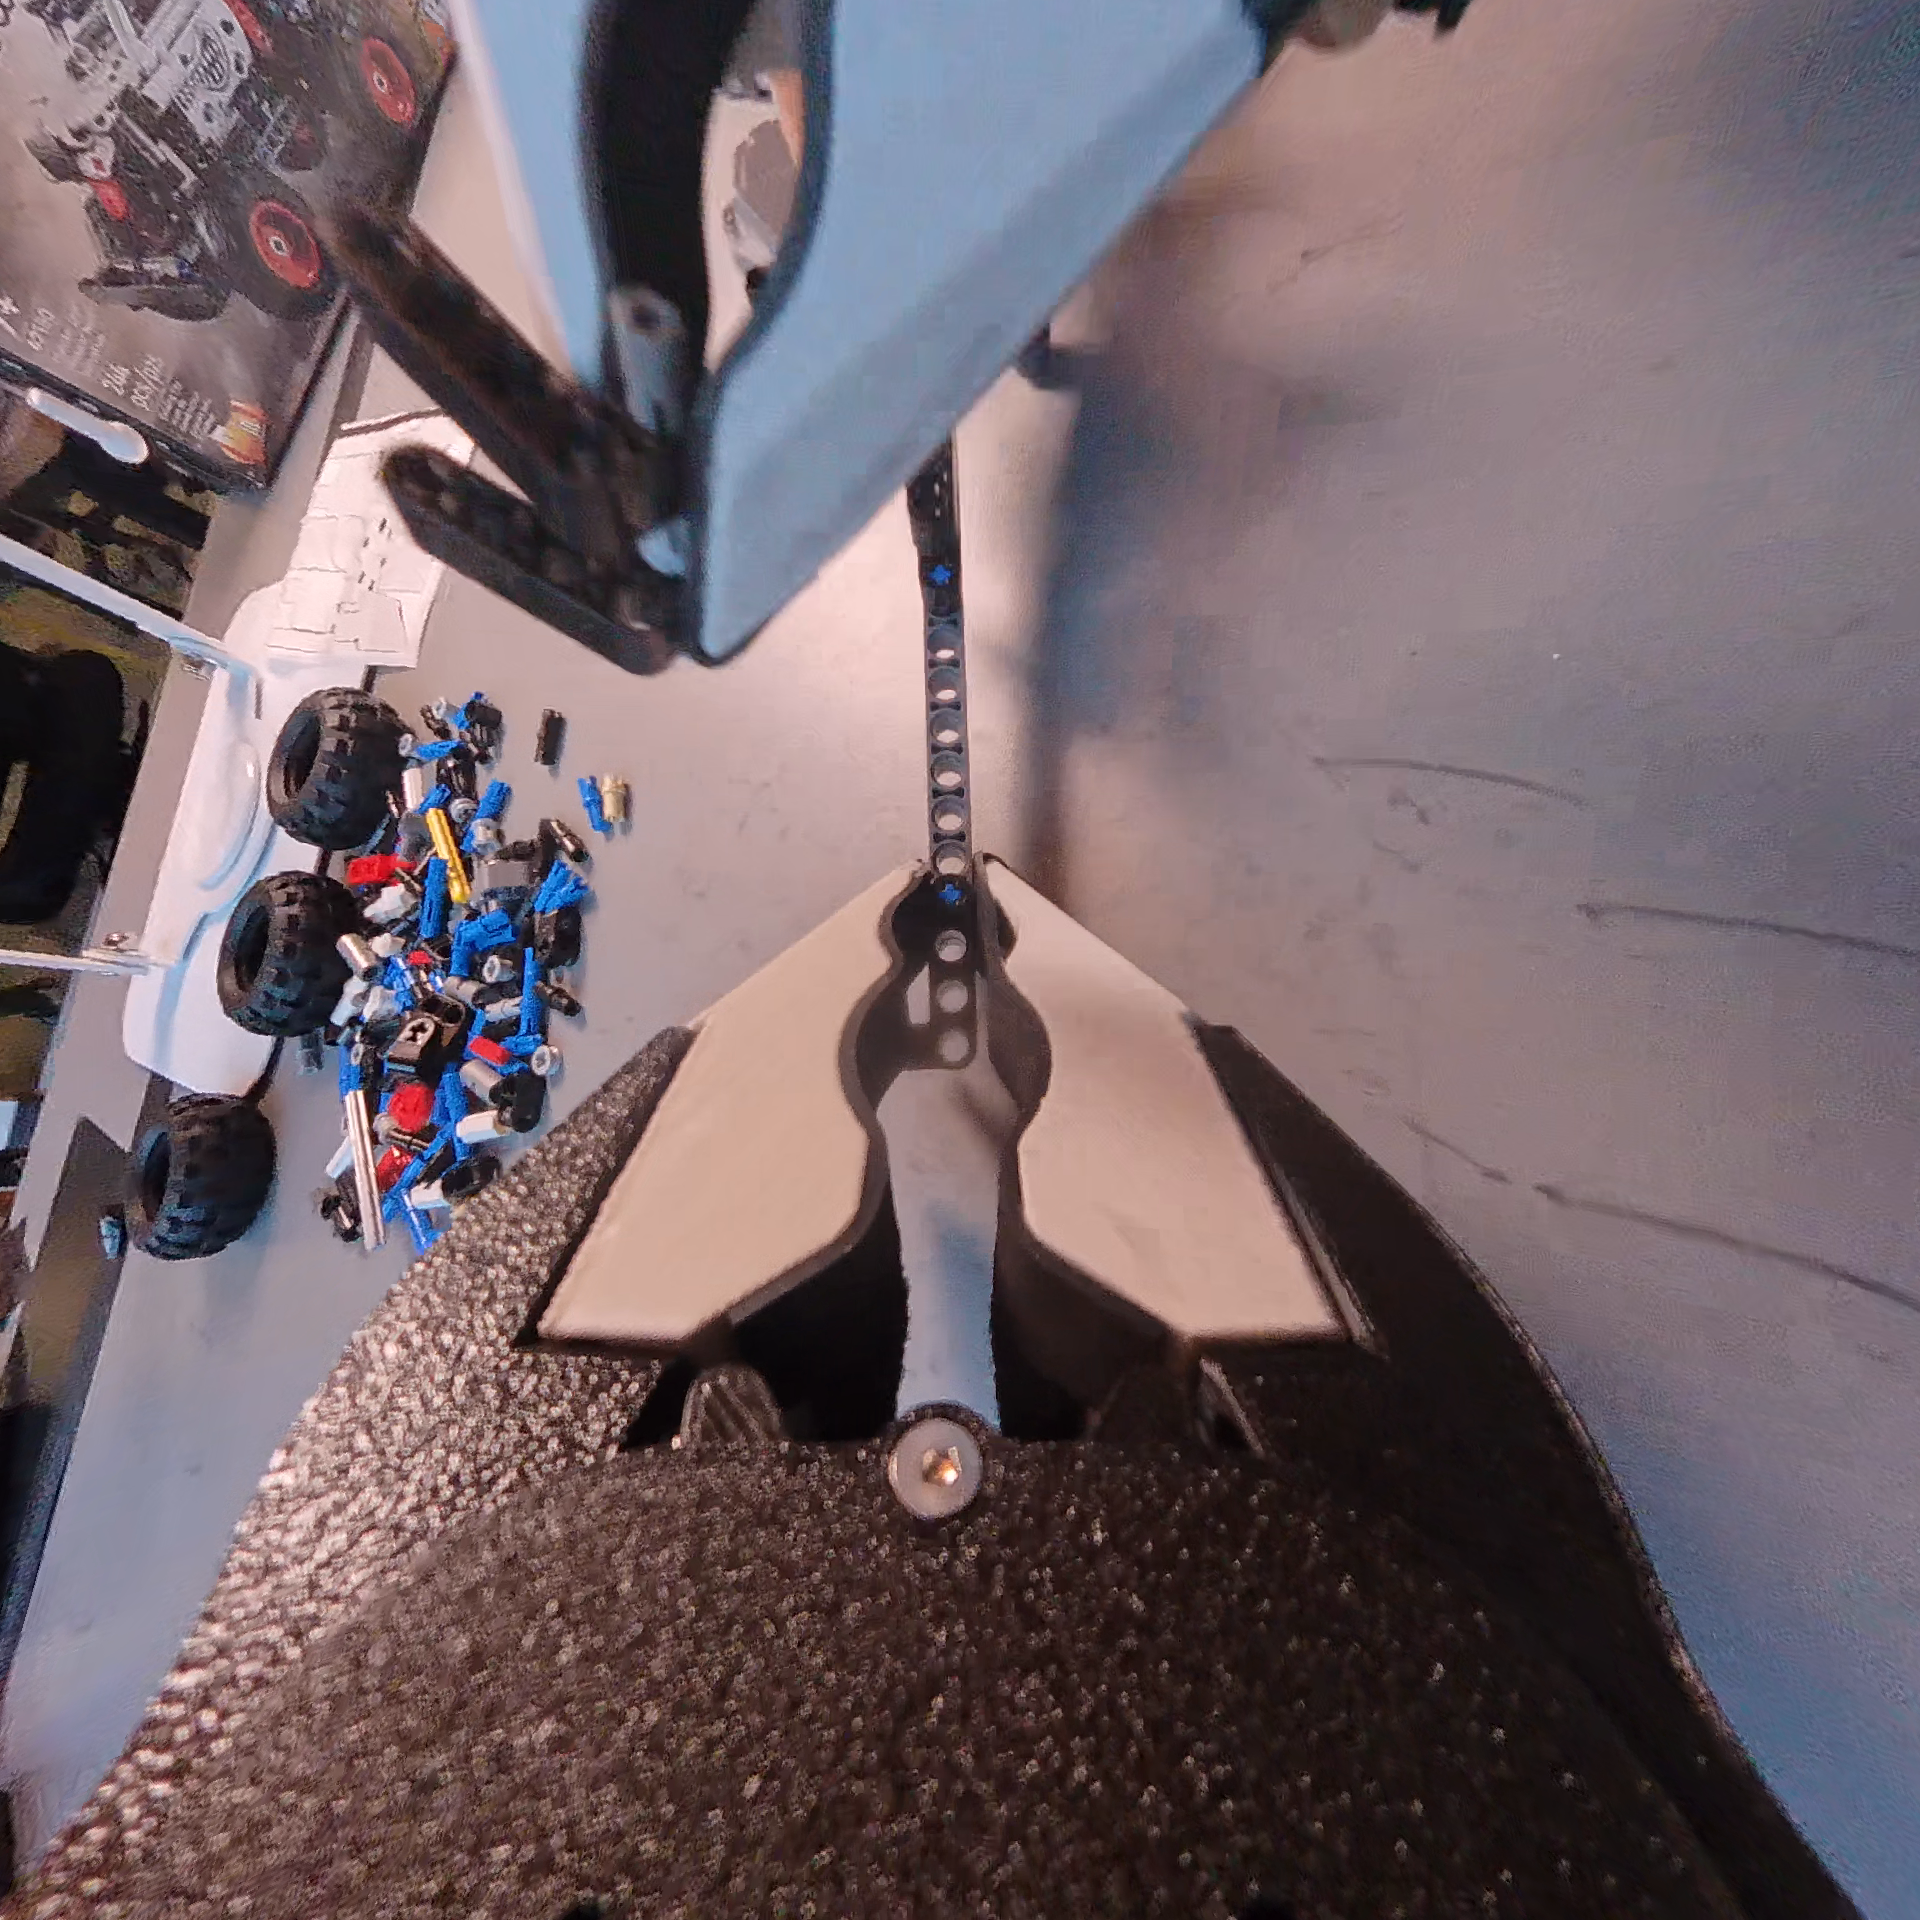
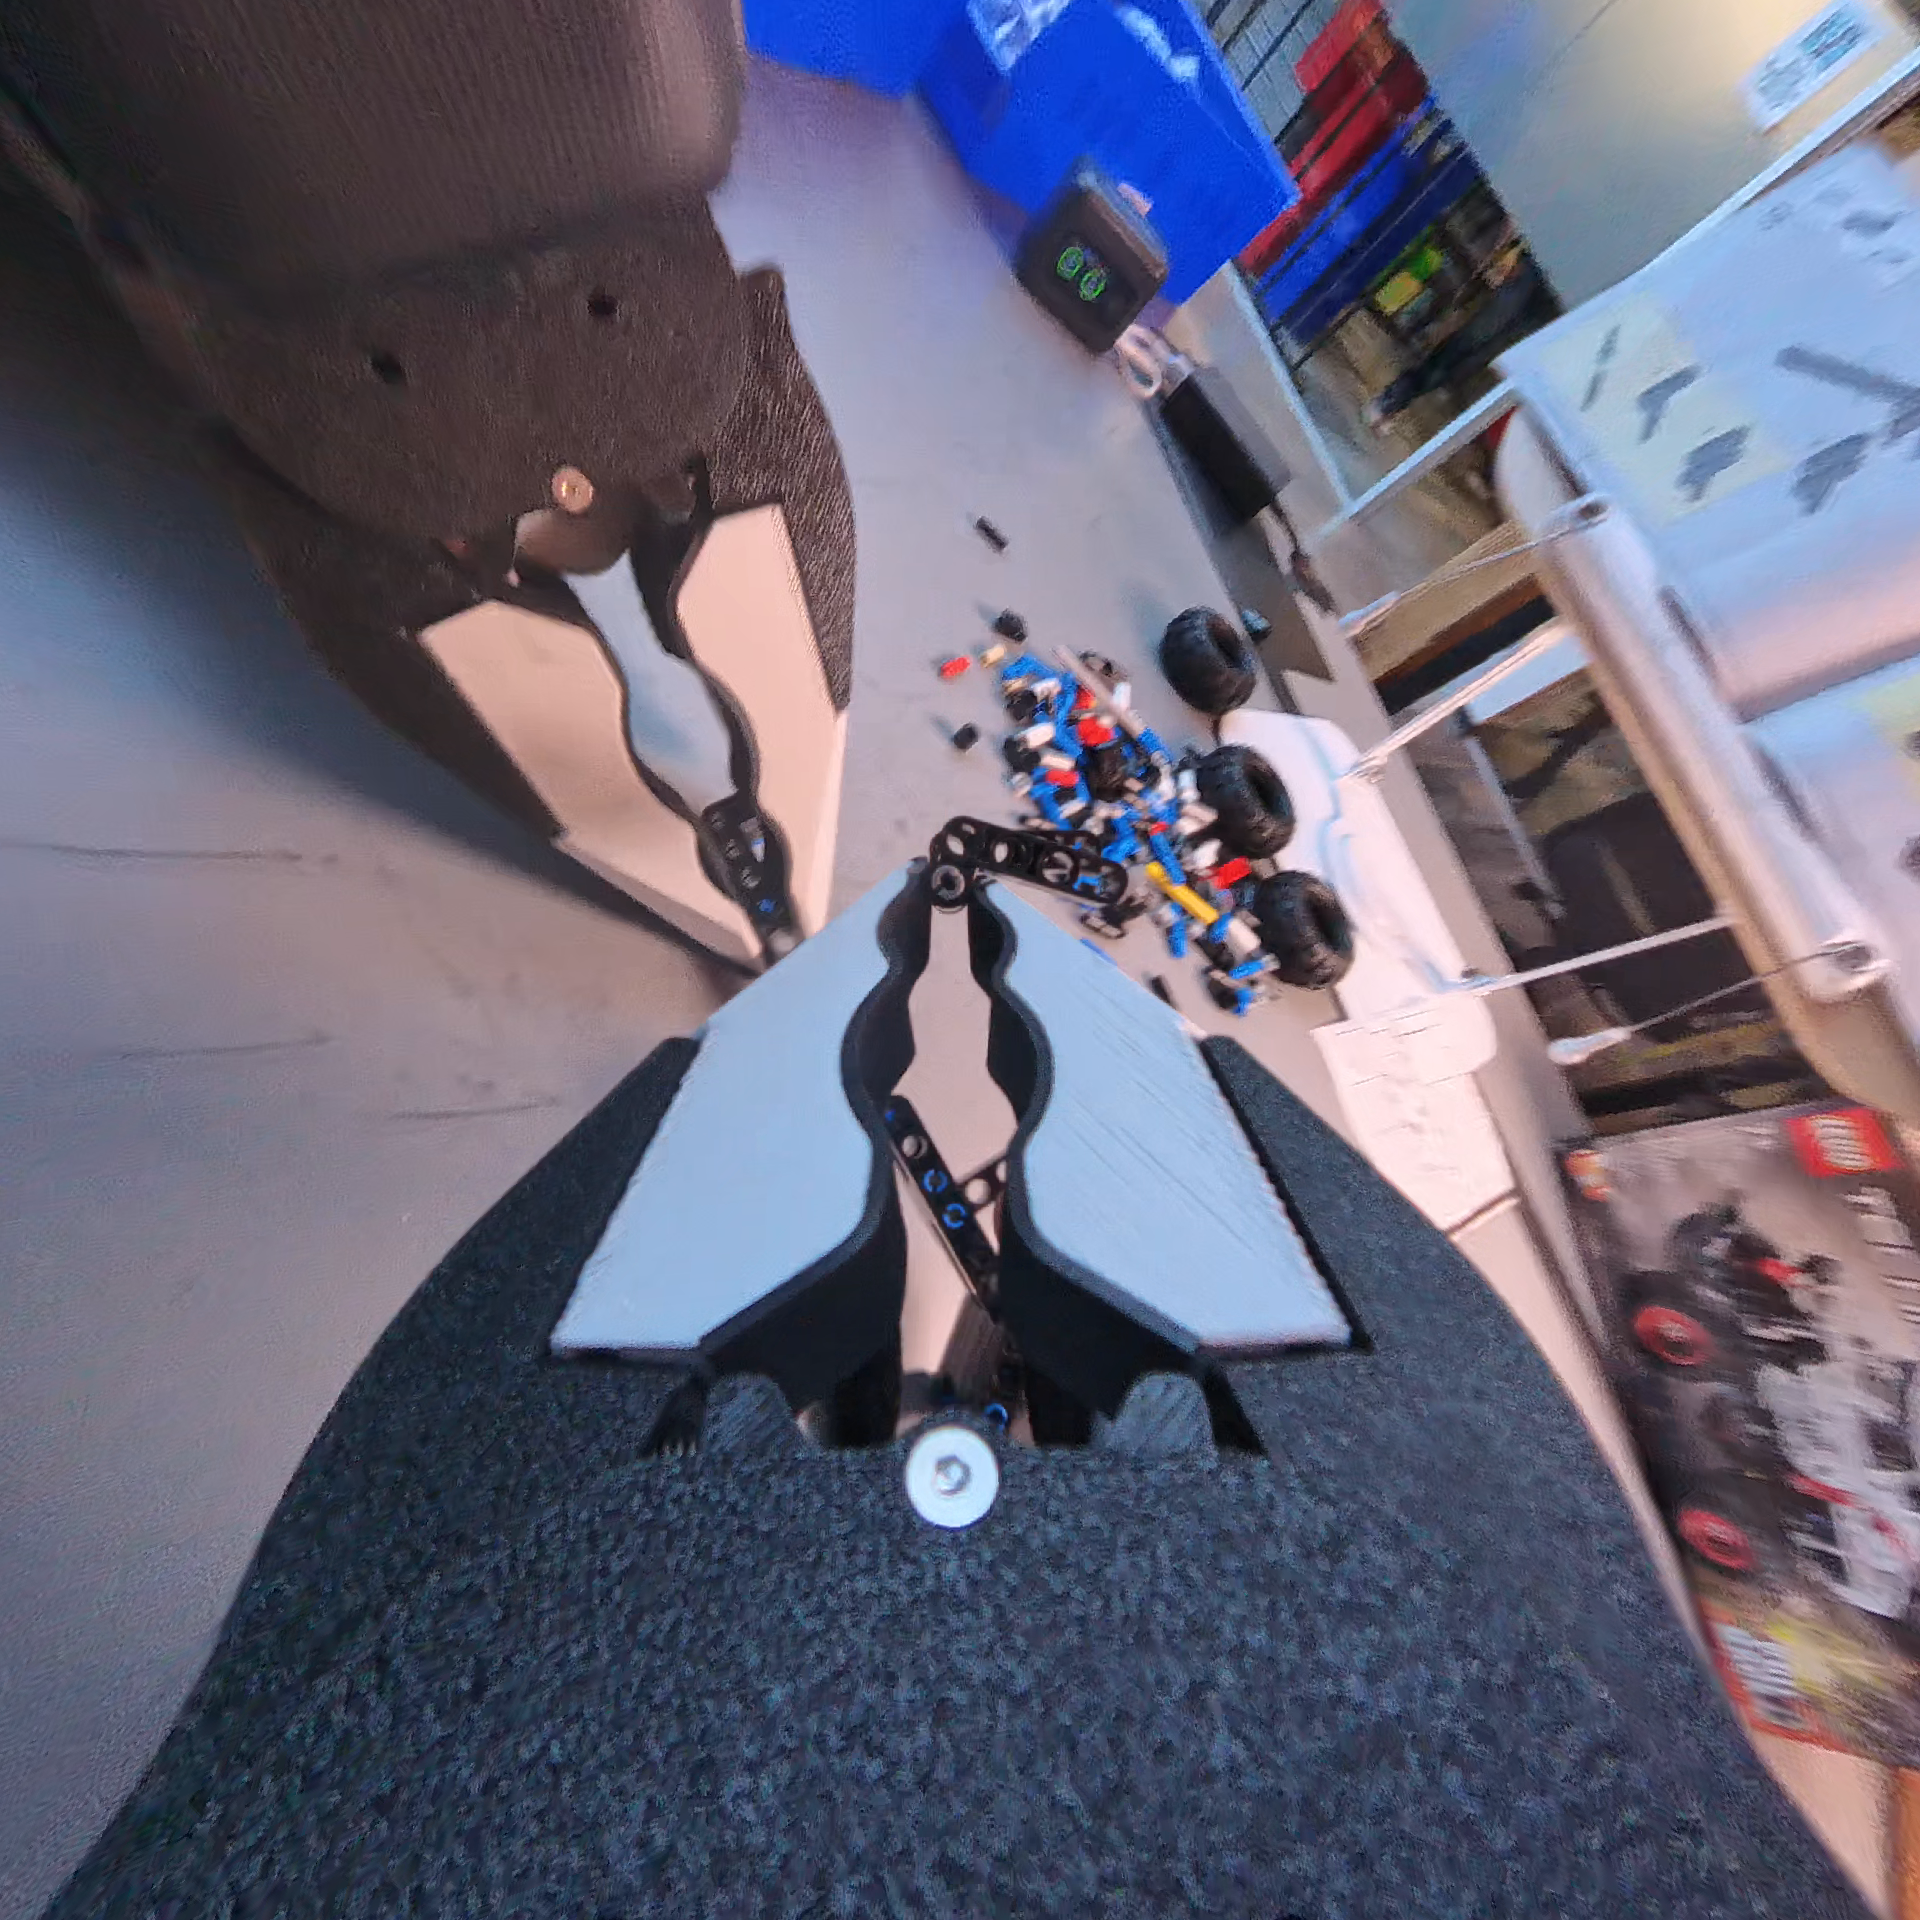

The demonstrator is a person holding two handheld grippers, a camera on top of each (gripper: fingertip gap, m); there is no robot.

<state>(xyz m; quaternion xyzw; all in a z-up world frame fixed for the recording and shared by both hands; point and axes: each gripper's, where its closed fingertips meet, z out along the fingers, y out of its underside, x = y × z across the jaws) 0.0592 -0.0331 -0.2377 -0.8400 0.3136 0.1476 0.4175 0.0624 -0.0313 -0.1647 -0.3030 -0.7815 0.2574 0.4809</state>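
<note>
While the left gripper [image 1: 951, 883] clamps the long black perforated beam [image 1: 943, 727], the right gripper [image 2: 951, 888] pinches a short black beam assembly [image 2: 1023, 857] just beside it; blur suggests either could twist loose above the parts pile [image 1: 457, 966] on the tabletop [image 1: 1455, 727].

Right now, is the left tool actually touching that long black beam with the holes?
Touching. In the left wrist view the left tool has its fingertips closed on the long black beam, whose lower end sits pinched between them with no gap, the rest sticking out beyond.
</note>
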